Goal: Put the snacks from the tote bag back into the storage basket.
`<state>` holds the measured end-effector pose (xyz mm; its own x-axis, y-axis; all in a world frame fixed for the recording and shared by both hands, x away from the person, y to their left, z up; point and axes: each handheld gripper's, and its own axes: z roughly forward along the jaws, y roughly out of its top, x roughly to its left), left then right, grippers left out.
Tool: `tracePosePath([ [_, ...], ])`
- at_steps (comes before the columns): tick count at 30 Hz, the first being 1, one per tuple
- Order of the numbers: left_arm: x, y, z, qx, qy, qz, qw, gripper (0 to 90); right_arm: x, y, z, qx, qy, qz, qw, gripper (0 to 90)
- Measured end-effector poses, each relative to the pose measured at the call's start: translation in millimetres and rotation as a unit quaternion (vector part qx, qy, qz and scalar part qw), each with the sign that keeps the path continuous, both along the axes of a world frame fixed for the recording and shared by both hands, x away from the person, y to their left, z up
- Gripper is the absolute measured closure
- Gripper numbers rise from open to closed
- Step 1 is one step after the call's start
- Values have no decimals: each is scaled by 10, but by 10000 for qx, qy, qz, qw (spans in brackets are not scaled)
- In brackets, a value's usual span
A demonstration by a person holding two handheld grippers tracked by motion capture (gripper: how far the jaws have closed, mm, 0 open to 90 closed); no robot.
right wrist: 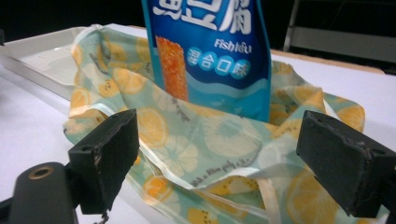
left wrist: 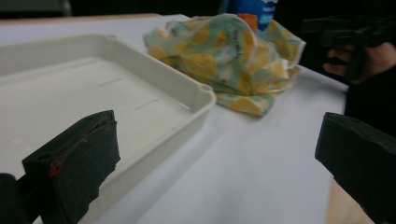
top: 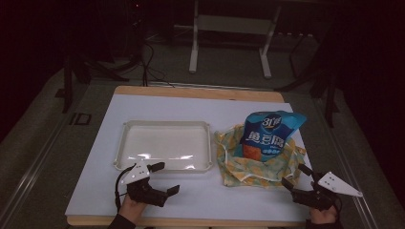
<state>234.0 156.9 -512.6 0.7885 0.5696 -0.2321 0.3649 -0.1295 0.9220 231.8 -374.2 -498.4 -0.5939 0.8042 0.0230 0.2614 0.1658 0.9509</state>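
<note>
Big white table top across the middle of the high view, wooden edge peeking out along the top and bottom. Next down in size, a shallow white plastic tray sitting left of centre, glossy inside, nothing in it; in the left gripper view same tray running from the left edge toward the middle, rounded corner pointing at the cloth. Right beside the tray, slightly apart from its right rim, a crumpled fabric bag with a lemon-slice print in yellow and pale green, lying right of centre. Poking up out of that bag, a blue snack packet with white lettering and an orange strip, standing pretty much upright, lower part tucked down inside the fabric; in the right gripper view filling the top centre with the cloth bunched round its base. Then the small stuff: left gripper at lower left, just below the tray's near rim, jaws spread wide with only bare table between them. Right gripper at lower right, just beside the bag's near corner, jaws also wide apart, framing the bag's hem without pinching it.
</note>
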Motion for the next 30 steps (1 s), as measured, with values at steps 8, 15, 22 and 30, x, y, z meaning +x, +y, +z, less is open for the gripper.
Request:
tracePosePath([
  [8,2,-10,16,9,325,-215,9992,2,-22,23,-17,-31,373,311,9988,122],
  [15,-24,-122,12,323,182,-368,9986,2,-85,46,-29,-158,449,461,9978,112],
  [22,24,-285,27,269,331,-628,9971,3,-101,71,63,-111,377,693,9968,111],
  [30,113,-454,83,214,359,-837,9956,3,-64,113,118,-181,489,963,9940,111],
])
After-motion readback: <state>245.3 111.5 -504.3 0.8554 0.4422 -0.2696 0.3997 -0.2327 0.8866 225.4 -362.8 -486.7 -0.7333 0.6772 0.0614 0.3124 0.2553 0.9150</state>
